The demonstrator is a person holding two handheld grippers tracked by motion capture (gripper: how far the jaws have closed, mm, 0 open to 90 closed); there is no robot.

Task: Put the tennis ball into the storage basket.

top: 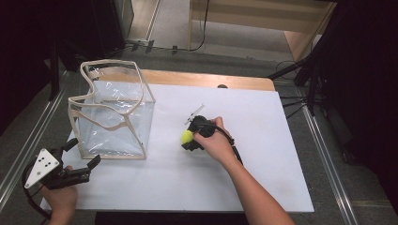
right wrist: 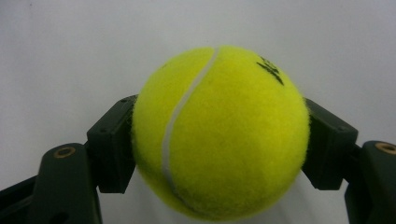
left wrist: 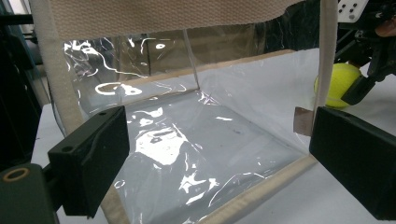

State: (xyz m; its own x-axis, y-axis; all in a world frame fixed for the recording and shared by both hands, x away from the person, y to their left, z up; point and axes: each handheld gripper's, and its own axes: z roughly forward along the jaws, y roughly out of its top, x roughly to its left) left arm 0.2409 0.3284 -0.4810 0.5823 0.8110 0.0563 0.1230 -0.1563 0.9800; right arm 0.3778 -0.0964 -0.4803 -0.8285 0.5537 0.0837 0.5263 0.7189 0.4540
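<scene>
A yellow tennis ball sits mid-table, squeezed between the jaws of my right gripper; up close, the ball is pressed by a black pad on each side. A clear plastic bag with beige webbing trim stands open-topped on the left of the white sheet. My left gripper is open just in front of the bag's near left corner, its jaws wide apart facing the clear wall. Through that wall the ball and the other gripper show at the far right.
A white sheet covers the wooden table. Metal rails run along both sides of the table. Dark stands and cables crowd the floor at the back right. A beige strap hangs across the bag's top.
</scene>
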